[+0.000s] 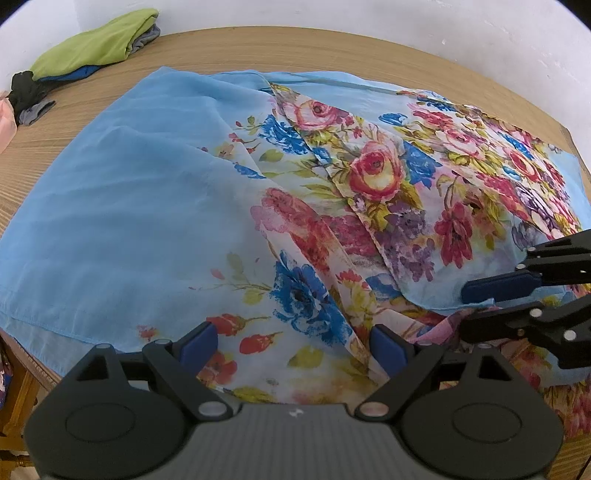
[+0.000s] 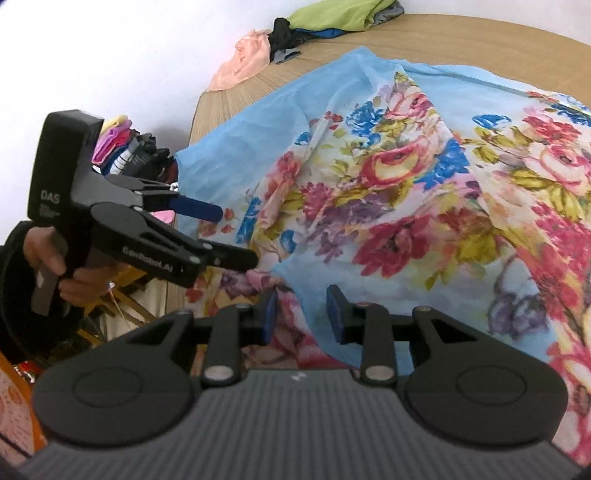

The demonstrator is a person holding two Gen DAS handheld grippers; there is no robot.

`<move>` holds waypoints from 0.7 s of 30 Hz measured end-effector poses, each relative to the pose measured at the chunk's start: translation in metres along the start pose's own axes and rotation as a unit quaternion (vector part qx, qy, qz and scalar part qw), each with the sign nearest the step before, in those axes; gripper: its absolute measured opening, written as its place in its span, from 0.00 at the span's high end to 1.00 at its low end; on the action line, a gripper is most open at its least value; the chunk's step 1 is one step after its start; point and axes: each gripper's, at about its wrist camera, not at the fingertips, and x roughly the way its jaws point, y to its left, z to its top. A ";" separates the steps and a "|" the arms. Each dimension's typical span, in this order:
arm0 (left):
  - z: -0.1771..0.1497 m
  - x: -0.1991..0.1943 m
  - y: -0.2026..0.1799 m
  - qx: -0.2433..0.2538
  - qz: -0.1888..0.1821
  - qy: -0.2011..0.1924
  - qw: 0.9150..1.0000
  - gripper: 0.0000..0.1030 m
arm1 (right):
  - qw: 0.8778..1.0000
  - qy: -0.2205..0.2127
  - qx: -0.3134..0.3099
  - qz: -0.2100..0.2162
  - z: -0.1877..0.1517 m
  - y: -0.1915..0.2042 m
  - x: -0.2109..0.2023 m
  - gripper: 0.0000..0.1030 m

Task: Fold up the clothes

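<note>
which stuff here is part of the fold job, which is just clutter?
In the job:
- floral scarf, spread on the table
- left claw, open over its near edge
- right claw, jaws apart around a fold of it

Lying about:
- green cloth on the stack at the far corner
- black cloth
- peach cloth

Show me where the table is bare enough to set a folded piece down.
Bare wooden table runs along the far edge, between the blue floral scarf and the white wall. A second strip lies left of the scarf, below the green-topped folded pile. The rest is covered by the scarf.
</note>
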 end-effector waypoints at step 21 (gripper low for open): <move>0.000 0.003 0.001 0.005 0.001 -0.001 1.000 0.09 | 0.962 -0.140 0.233 -0.038 -0.014 -0.068 -0.033 0.93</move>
